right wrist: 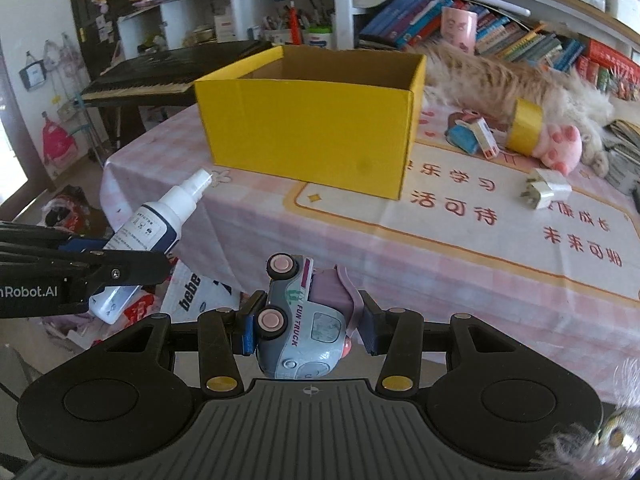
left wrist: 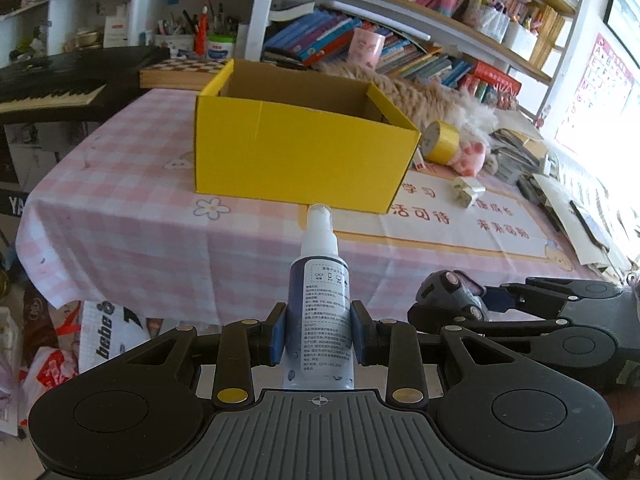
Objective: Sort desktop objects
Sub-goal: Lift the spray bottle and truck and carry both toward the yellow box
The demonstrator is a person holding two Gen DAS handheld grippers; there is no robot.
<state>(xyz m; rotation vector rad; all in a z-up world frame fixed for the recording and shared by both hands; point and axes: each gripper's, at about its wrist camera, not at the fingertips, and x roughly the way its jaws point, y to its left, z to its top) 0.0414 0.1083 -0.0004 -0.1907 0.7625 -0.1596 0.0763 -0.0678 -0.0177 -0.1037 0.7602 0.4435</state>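
My left gripper (left wrist: 319,332) is shut on a white and navy spray bottle (left wrist: 320,304), nozzle pointing away toward the open yellow box (left wrist: 296,156) on the pink checked table. The bottle also shows in the right wrist view (right wrist: 160,224), held short of the table's near edge. My right gripper (right wrist: 308,322) is shut on a grey toy truck (right wrist: 300,320) with pink wheels, held on its side before the table edge. The truck shows in the left wrist view (left wrist: 452,292) at right. The yellow box (right wrist: 312,120) stands open and I see nothing inside it.
On the table right of the box lie a yellow tape roll (right wrist: 524,126), a small blue and white item (right wrist: 474,138), a white plug adapter (right wrist: 546,192) and a pink plush paw (right wrist: 560,148). A furry cat (right wrist: 500,76) lies behind. A keyboard (right wrist: 160,80) stands far left.
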